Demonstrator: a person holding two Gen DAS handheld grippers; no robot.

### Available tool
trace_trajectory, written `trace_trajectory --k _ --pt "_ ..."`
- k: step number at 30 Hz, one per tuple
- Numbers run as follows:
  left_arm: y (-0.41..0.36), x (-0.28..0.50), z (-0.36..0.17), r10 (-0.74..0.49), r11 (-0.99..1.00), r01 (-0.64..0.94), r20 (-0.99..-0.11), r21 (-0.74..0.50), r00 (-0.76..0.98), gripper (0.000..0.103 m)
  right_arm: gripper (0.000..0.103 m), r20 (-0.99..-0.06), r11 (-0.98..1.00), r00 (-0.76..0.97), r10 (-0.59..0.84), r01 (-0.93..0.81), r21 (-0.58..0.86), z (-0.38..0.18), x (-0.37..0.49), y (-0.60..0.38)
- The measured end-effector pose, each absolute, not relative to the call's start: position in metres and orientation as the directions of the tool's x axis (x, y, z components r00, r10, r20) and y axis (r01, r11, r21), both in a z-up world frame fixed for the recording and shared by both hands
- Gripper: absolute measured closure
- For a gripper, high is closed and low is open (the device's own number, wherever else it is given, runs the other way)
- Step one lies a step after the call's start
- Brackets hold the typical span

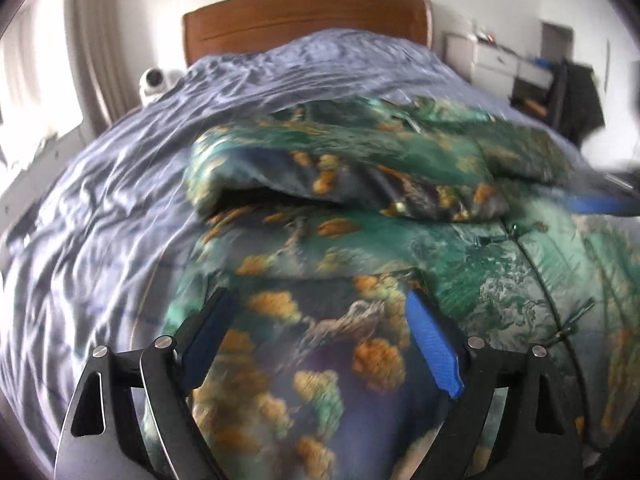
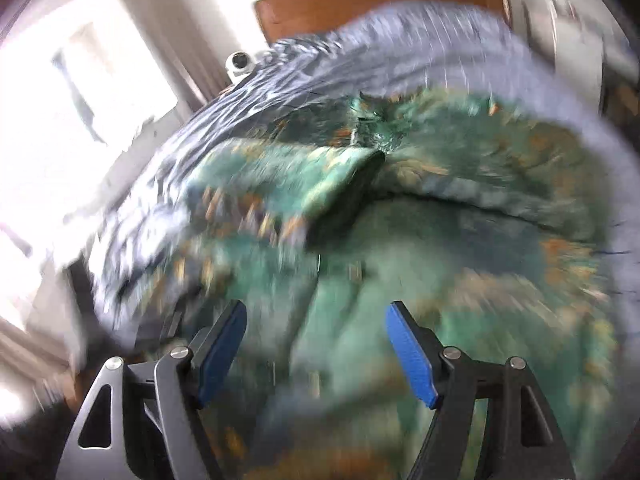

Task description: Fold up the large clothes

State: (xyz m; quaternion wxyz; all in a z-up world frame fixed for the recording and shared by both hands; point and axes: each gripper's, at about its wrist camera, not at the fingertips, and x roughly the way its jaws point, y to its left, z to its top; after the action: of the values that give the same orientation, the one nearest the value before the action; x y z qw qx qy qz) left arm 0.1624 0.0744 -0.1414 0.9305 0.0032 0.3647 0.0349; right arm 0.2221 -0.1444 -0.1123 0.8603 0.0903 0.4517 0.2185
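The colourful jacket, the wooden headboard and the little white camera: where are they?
colourful jacket (image 1: 360, 240), left wrist view, on its green front.
wooden headboard (image 1: 304, 20), left wrist view, on the middle of the board.
little white camera (image 1: 154, 80), left wrist view, on its round head.

The left hand-held gripper (image 1: 320, 312) points downward, jaws spread wide with nothing gripped. The right hand-held gripper (image 2: 316, 320) likewise tilts down, jaws apart.

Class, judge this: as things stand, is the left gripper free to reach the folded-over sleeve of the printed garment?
Probably yes. The left gripper is open and empty, and only flat printed garment lies between it and the sleeve.
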Motion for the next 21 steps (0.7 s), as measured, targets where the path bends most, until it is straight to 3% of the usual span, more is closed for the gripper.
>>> trace_trajectory --k 5,7,8,9,11,16,21 --pt "0.083 0.149 -0.139 0.065 0.997 -0.081 -0.665 0.007 0.744 0.015 0.029 -0.736 0.861 0.457 0.499 -0.161 0.483 -0.147 0.325 -0.139" --pt "0.094 0.145 -0.144 0.06 0.996 -0.087 -0.666 -0.007 0.744 0.015 0.034 -0.739 0.851 0.443 0.507 -0.123 0.51 -0.159 0.346 -0.133" --pt "0.098 0.142 -0.145 0.058 0.995 -0.093 -0.67 -0.017 0.74 0.015 0.05 -0.743 0.845 0.427 0.515 -0.11 0.523 -0.165 0.352 -0.129" --pt "0.102 0.141 -0.146 0.056 0.994 -0.103 -0.677 -0.03 0.734 0.015 0.076 -0.75 0.84 0.404 0.524 -0.101 0.533 -0.171 0.358 -0.125" --pt "0.11 0.14 -0.147 0.051 0.992 -0.118 -0.679 -0.053 0.732 0.015 0.089 -0.758 0.84 0.383 0.528 -0.101 0.533 -0.169 0.357 -0.114" --pt "0.122 0.139 -0.142 0.024 0.984 -0.136 -0.665 -0.117 0.746 0.015 0.093 -0.718 0.881 0.511 0.473 -0.264 0.392 -0.095 0.356 -0.098" --pt "0.121 0.146 -0.14 0.0 0.981 -0.131 -0.667 -0.145 0.745 0.015 0.093 -0.709 0.919 0.584 0.395 -0.257 0.3 -0.067 0.41 -0.105"
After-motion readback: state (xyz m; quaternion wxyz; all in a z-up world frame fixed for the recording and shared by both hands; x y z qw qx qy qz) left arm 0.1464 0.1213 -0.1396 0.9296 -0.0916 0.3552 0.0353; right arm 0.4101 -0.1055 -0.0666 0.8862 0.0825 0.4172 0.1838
